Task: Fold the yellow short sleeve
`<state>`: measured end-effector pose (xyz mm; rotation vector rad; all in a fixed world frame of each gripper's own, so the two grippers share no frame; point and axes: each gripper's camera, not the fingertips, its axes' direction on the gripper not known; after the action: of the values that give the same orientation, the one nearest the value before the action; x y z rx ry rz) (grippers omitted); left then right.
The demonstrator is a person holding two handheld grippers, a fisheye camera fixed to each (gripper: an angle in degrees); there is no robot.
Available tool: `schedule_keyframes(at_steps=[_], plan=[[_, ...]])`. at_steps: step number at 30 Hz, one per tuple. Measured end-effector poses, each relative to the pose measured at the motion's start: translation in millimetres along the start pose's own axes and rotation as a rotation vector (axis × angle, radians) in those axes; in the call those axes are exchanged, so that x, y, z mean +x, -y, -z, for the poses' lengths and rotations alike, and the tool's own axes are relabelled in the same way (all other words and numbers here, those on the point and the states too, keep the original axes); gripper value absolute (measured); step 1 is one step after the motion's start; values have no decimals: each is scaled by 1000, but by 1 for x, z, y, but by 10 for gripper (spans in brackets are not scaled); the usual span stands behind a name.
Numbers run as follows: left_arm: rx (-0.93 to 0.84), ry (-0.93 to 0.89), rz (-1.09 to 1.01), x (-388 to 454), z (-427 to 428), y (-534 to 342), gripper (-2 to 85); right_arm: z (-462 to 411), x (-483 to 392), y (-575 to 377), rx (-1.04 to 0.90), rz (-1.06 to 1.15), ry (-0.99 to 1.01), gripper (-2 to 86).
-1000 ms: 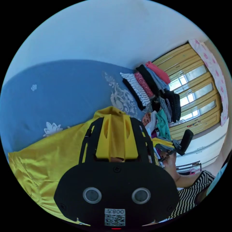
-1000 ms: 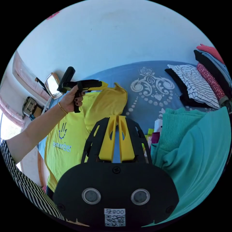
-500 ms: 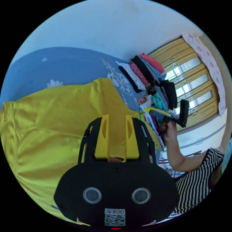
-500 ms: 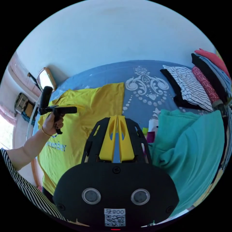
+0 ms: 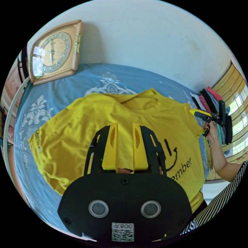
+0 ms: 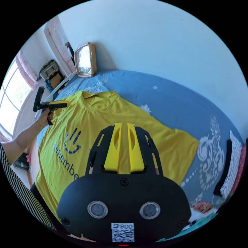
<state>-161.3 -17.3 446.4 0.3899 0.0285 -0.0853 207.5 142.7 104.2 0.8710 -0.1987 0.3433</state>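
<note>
A second before, my left tongs pinched the shirt in the air. Now it lay flat on the bed, print up, under both tongs. Left stood spread, right slightly spread, both empty. Folding could begin.

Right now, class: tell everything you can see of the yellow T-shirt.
The yellow T-shirt is spread front-up on the blue patterned bedcover: soft-looking fabric, lightly wrinkled, short sleeves out to each side, collar toward the framed clock. A dark smiley and lettering mark the chest. Its hem hangs over the bed edge near the person. Neither gripper visibly grips it.
</note>
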Motion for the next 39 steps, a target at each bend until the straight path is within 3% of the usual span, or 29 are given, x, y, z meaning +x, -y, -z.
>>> schedule_keyframes(at_steps=[4,8,10,13,19,24,29,34,37,39], plan=[[14,2,32,-30,5,49,92,-41,-10,49,-52,65,0,53],[-28,16,-177,8,-1,82,93,-78,-28,75,-84,101,-15,55],[-141,175,-384,47,-22,92,90,-94,-33,79,-111,113,-29,56],[-208,380,-487,66,-42,93,50,-114,-36,78,-126,110,-42,56],[-44,246,-315,42,15,127,11,-129,-31,70,-100,89,-54,55],[-45,122,-136,5,28,164,12,-145,-26,75,-98,84,-31,63],[-25,50,-145,-9,48,156,34,-169,-34,79,-144,136,-41,70],[-59,133,-186,-38,77,118,71,-188,-39,78,-159,153,-63,68],[-150,170,-134,-60,69,109,59,-196,-45,77,-162,168,-112,49],[-101,178,-117,-66,80,108,42,-197,-43,80,-177,154,-132,25]])
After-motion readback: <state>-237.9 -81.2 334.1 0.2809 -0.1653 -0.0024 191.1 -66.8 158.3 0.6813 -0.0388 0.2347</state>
